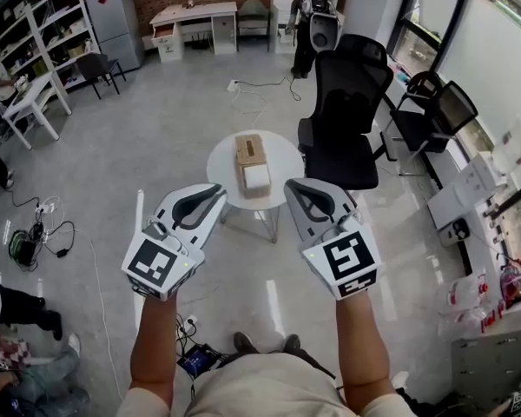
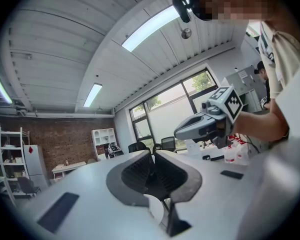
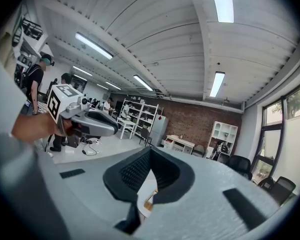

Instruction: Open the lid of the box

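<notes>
Grey floor (image 1: 165, 129), white table (image 1: 286, 157), cardboard box (image 1: 250, 149).

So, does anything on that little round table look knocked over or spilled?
Nothing stands out. The box sits flat on the round table, nothing spilled around it. The left gripper and right gripper hang short of it, shut and empty.

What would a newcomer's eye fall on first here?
The white left gripper and right gripper, held out side by side in the head view, fingers together and empty. Beyond them stands a small round white table with a brown cardboard box on it, a black office chair at its right.
</notes>
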`<state>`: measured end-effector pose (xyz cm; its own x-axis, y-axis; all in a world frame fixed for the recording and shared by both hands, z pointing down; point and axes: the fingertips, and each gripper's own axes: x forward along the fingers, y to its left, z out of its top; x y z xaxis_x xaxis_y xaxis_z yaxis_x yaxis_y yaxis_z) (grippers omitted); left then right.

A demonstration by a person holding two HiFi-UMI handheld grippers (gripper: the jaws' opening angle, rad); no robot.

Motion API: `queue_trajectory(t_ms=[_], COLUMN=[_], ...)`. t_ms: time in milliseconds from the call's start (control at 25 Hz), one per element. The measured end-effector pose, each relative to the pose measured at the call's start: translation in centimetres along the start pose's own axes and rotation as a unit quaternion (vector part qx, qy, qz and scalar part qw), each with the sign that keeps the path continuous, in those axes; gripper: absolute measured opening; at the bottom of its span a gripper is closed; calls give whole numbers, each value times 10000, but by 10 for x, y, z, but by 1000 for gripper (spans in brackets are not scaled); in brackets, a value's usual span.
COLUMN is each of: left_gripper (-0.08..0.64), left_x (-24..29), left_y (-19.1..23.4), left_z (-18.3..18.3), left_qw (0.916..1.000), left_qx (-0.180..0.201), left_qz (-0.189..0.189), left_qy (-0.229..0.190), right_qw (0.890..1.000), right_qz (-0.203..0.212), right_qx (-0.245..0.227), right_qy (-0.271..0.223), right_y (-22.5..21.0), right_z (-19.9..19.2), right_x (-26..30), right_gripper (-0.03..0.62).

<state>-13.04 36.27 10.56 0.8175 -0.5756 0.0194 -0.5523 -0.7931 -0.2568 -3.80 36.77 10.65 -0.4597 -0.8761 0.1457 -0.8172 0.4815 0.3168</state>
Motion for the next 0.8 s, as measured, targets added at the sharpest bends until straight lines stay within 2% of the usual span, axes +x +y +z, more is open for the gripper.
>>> queue_trajectory(t_ms=[520, 800], left_gripper=[35, 35], left_x=[9, 49], left_y=[34, 48], left_z=[-30, -37], left_qw=[9997, 9995], left_qx=[-179, -170], left_qz=[-165, 167], left_qy=[61, 204], right_qw=[9997, 9989], right_qz=[122, 412], right_qx=[200, 216], right_qy=[-49, -106], right_y=[1, -38], right_z=[-4, -23], right_x=[47, 72], right_gripper=[-8, -8])
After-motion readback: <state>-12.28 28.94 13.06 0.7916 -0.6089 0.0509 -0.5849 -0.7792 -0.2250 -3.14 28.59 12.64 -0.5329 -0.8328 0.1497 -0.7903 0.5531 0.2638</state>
